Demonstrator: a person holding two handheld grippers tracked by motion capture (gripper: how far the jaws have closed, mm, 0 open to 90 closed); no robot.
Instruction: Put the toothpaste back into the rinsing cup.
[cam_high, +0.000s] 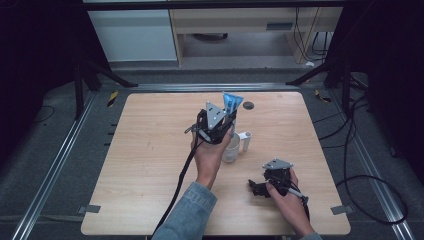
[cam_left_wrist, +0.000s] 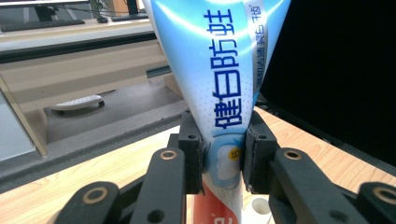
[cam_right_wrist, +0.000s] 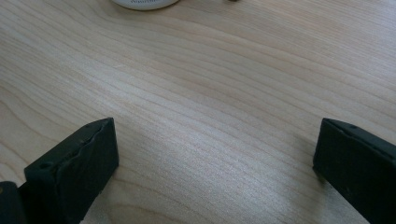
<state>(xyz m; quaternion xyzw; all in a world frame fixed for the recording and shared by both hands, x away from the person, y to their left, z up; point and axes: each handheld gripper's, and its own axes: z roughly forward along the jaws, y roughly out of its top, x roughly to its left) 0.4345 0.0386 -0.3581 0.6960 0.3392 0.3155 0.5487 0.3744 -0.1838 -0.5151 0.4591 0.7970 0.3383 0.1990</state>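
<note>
You're holding the toothpaste tube (cam_left_wrist: 224, 93) upright w/ the left gripper (cam_left_wrist: 223, 158), jaws pinching it from both sides low on the body, crimped end pointing up. In the high view the tube (cam_high: 231, 102) is sticking up above the white cup (cam_high: 231, 149), which is standing mid-table w/ its handle toward the right; looks like you're lowering the tube into it. The right gripper (cam_right_wrist: 215, 154) is resting low over bare wood near the table (cam_high: 150, 150) front edge, jaws spread wide, holding nothing.

Risks, as I'm judging them: the tube is soft, so the pinch may be letting it slide or twist. The cup looks light and nothing's bracing it, so a nudge on the rim could tip it. Can't tell if the cap end is inside the cup yet.
</note>
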